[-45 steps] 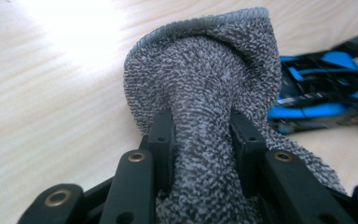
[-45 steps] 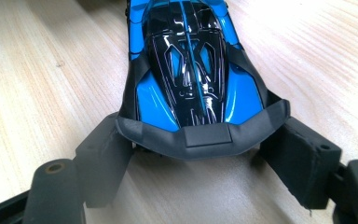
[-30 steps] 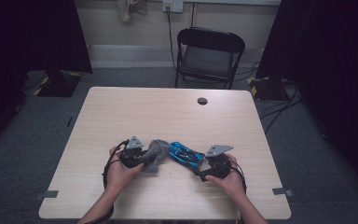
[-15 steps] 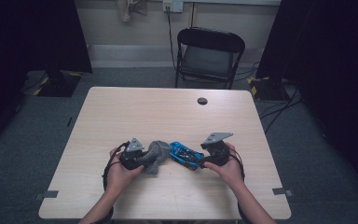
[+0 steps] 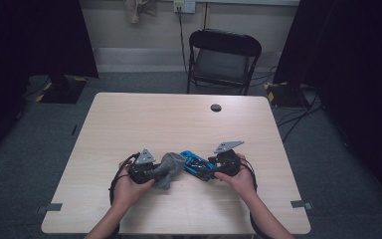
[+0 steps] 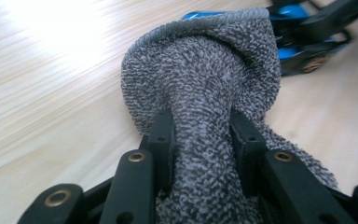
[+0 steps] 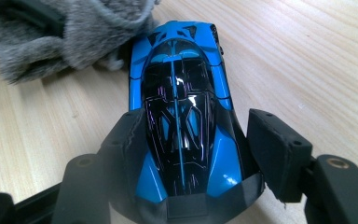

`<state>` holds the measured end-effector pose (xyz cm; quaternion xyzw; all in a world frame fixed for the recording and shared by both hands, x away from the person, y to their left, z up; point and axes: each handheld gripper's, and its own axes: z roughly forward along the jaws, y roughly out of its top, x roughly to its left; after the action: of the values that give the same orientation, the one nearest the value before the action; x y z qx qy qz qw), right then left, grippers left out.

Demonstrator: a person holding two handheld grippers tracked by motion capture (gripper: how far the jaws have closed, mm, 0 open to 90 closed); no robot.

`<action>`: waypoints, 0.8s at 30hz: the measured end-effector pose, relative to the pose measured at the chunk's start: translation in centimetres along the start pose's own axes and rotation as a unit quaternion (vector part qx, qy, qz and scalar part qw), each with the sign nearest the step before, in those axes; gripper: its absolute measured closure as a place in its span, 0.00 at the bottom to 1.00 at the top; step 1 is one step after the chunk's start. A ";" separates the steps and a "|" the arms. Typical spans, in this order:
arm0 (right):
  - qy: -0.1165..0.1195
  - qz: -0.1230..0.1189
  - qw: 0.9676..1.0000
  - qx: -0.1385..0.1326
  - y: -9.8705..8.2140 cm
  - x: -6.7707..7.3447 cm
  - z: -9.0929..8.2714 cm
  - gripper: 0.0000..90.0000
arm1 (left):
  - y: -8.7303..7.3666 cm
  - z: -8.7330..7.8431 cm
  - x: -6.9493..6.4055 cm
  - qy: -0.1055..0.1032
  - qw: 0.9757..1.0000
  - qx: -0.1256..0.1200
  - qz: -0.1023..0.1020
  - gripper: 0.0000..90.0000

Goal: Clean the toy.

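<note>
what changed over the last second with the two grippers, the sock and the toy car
The right gripper shifted a little along the blue toy car, and its jaws have just been closing around the car; a gap still shows beside one pad. The left gripper stayed clamped on the grey sock, and the table is unchanged.

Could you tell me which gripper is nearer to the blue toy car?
Right. The right gripper has the blue toy car between its closing fingers; the left gripper stays back from its far end, shut on the grey sock.
</note>
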<state>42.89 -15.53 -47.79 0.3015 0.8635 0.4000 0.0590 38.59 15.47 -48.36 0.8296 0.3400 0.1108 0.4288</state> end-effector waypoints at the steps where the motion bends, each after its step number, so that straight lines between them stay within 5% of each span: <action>1: 0.001 0.002 1.000 0.000 0.0 0.0 0.0 0.43 | 0.2 -0.1 -0.4 -0.007 1.000 0.000 0.003 0.74; 7: -0.002 0.001 1.000 -0.003 -0.2 0.1 -0.1 0.43 | 0.7 -0.7 -3.5 -0.074 0.997 -0.002 0.023 0.74; 11: -0.004 0.001 1.000 -0.002 -0.2 0.1 -0.1 0.43 | 0.8 0.5 -5.4 -0.096 0.994 0.013 0.046 0.74; 17: -0.006 -0.001 1.000 -0.002 -0.2 0.2 -0.1 0.43 | 0.6 3.0 -6.4 -0.089 0.993 0.035 0.073 0.73; 24: -0.006 0.000 1.000 -0.006 -0.3 0.2 -0.1 0.43 | 0.8 3.8 -6.5 -0.086 0.993 0.032 0.071 0.68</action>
<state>42.56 -15.66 -47.89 0.3036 0.8608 0.4031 0.0657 35.98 8.43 -49.33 0.8711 0.2456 0.0579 0.4214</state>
